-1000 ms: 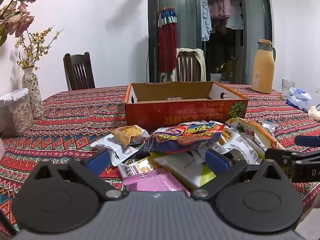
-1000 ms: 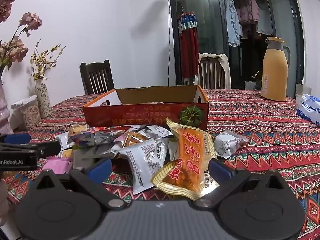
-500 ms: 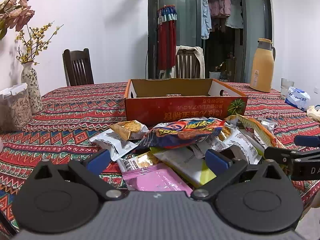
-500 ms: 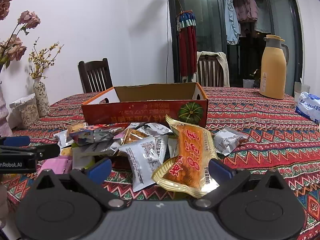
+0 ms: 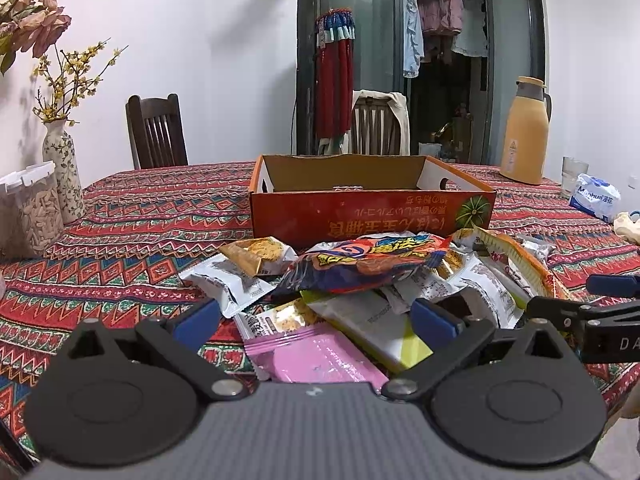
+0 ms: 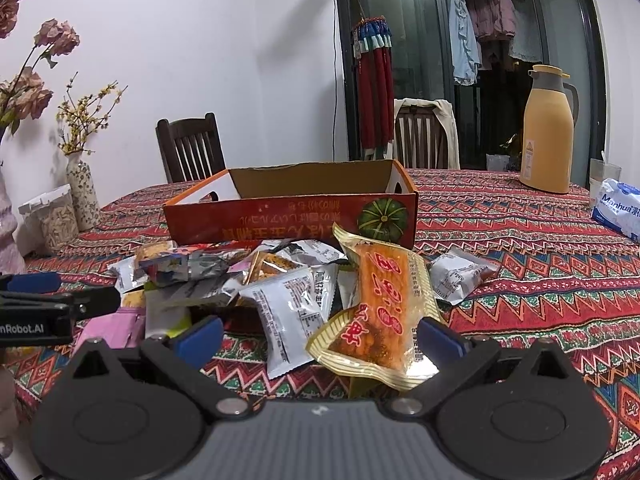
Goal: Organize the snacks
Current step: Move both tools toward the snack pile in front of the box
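Note:
A pile of snack packets lies on the patterned tablecloth in front of an open orange cardboard box [image 5: 372,216], which also shows in the right wrist view [image 6: 288,220]. My left gripper [image 5: 316,320] is open and empty, just short of a pink packet [image 5: 316,356] and a white-and-green packet [image 5: 372,328]; a blue-orange bag [image 5: 368,264] lies on top of the pile. My right gripper [image 6: 320,332] is open and empty, with a long orange packet [image 6: 380,316] and a silver packet [image 6: 288,312] between its fingers' line.
A yellow thermos [image 5: 524,136] [image 6: 548,132], a glass and a tissue pack [image 6: 620,208] stand at the far right. A vase [image 5: 64,176] and a clear jar [image 5: 28,212] stand at the left. Chairs stand behind the table.
Both grippers have risen slightly and tilted, so the pile sits lower in view. The packets have not moved and both grippers stay open.

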The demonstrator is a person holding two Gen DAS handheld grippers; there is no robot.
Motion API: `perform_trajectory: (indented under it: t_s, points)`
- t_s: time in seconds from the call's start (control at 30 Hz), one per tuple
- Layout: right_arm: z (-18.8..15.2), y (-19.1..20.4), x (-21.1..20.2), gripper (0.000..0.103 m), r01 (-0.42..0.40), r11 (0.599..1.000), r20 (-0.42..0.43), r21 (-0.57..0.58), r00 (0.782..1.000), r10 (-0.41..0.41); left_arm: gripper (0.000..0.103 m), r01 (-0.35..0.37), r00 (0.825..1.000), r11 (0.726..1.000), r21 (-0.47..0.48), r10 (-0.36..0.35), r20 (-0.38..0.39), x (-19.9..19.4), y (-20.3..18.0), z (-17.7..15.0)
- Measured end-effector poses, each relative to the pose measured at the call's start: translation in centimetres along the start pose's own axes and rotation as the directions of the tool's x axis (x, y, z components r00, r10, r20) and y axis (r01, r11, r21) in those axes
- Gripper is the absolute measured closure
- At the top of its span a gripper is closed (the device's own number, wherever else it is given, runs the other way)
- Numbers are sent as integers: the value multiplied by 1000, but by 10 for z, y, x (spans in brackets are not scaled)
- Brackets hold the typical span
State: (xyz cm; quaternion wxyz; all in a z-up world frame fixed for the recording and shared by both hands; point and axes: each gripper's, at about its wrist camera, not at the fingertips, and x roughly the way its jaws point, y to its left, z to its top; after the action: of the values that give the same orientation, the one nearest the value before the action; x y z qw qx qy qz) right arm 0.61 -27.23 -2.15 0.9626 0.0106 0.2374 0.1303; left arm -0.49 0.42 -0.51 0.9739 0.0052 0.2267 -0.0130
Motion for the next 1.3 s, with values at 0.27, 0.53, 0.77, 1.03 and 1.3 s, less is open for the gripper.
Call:
perform_trajectory:
  t_s: [0.27,0.53,0.77,1.03,1.3]
  points:
    - [0,0,0,0,0,1000,0,0,1000,0,0,0,1000,1000,-2,0,-1,0,0,0]
    - [0,0,-1,0,0,1000,1,0,1000,0,0,0,1000,1000,-2,0,-1,0,0,0]
    - [0,0,-1,0,0,1000,1,0,1000,0,0,-1,1000,1000,-2,1,-1,0,0,0]
    - [0,1,-4,0,1,1000,5,-1,1000,-1,0,-1,1000,1000,-3,1,0,0,0,0]
    - [0,1,-7,0,2,1000,9,-1,1000,-2,0,0,1000,1000,-5,0,4,-1,1,-2]
